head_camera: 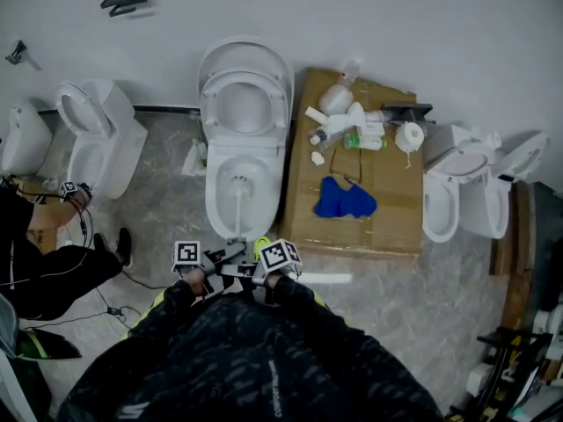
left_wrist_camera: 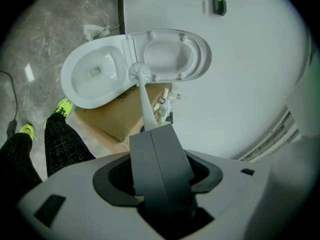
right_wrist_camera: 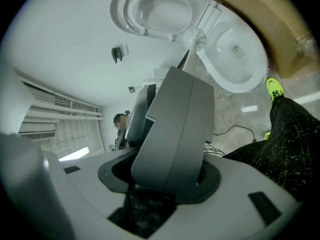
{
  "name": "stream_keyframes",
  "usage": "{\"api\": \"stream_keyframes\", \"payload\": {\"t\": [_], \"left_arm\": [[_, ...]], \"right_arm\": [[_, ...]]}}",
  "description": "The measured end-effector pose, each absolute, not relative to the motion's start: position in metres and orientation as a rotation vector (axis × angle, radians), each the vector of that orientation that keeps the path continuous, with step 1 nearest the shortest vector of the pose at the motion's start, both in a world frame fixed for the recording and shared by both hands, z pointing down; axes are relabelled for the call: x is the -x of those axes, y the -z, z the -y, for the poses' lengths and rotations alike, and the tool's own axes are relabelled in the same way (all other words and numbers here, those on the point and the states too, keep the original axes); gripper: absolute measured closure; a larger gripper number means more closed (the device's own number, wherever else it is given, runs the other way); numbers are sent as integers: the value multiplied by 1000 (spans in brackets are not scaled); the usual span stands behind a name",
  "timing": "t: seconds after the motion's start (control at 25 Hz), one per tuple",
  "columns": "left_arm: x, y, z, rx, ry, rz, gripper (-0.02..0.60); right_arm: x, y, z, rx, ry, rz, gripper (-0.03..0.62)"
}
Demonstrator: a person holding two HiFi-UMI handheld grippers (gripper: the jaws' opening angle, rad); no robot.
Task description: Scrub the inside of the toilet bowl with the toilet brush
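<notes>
**Left gripper** (left_wrist_camera: 152,134): in my left hand, jaws pressed together on the handle of the toilet brush (head_camera: 237,205). The white shaft rises from the seam at their tips.

**Right gripper** (right_wrist_camera: 191,81): in my right hand, just beside the left one. Its jaws are also closed, and the brush handle runs in at their tips.

**Toilet brush**: white. Its head is down inside the toilet bowl (head_camera: 214,205), near the middle of the basin, and its handle slopes back to my two grippers at the front rim.

**Toilet**: white, standing against the wall, with its seat and lid (head_camera: 264,55) raised.

**Cardboard box** (head_camera: 387,209): flattened on the floor, touching the toilet's right side. It carries a cluster of white bottles (head_camera: 352,126) at the far end and a blue cloth (head_camera: 345,200) nearer me.

**Other toilets**: one to the left (head_camera: 97,139) and one to the right (head_camera: 457,183), both with lids up.

**Floor** (head_camera: 167,200): grey marbled tile.

**Person** (head_camera: 44,262): in dark clothing at the left edge, low to the floor.
</notes>
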State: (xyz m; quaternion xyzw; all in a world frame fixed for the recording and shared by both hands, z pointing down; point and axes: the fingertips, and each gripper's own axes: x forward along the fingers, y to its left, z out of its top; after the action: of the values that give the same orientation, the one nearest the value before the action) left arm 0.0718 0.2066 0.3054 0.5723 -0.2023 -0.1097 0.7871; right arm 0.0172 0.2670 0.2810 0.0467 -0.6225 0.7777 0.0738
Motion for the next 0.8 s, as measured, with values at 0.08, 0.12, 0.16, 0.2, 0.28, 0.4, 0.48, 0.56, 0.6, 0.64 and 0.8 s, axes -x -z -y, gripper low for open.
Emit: {"api": "stream_keyframes", "payload": {"t": [0.08, 0.12, 0.16, 0.2, 0.28, 0.4, 0.48, 0.56, 0.6, 0.64, 0.8], "left_arm": [[-67, -306, -230, -1234, 225, 432, 322], [-65, -305, -241, -1236, 216, 427, 322], [-63, -304, -252, -1242, 210, 422, 322], [-61, -305, -262, -1250, 206, 418, 322], [-58, -306, -283, -1263, 205, 411, 322], [-55, -308, -315, -1276, 204, 391, 322], [-52, -310, -338, -1294, 197, 387, 322], [-49, -311, -366, -1300, 191, 385, 322], [-47, -312, -380, -1296, 188, 384, 322], [-45, -313, -394, -1289, 188, 383, 322], [-39, -317, -435, -1264, 227, 383, 322]], "right_arm": [[-14, -283, -291, -152, -2313, 1868, 385], [-11, -284, -302, -152, -2312, 1869, 385], [-8, -283, -313, -144, -2318, 1877, 385], [-6, -282, -323, -138, -2322, 1888, 385], [-2, -284, -345, -149, -2319, 1898, 385], [3, -284, -375, -161, -2304, 1936, 385], [7, -286, -399, -160, -2296, 1962, 385], [10, -288, -426, -163, -2292, 1974, 385], [11, -290, -440, -171, -2293, 1969, 385], [12, -291, -454, -184, -2291, 1956, 385], [15, -293, -496, -190, -2253, 1930, 385]]}}
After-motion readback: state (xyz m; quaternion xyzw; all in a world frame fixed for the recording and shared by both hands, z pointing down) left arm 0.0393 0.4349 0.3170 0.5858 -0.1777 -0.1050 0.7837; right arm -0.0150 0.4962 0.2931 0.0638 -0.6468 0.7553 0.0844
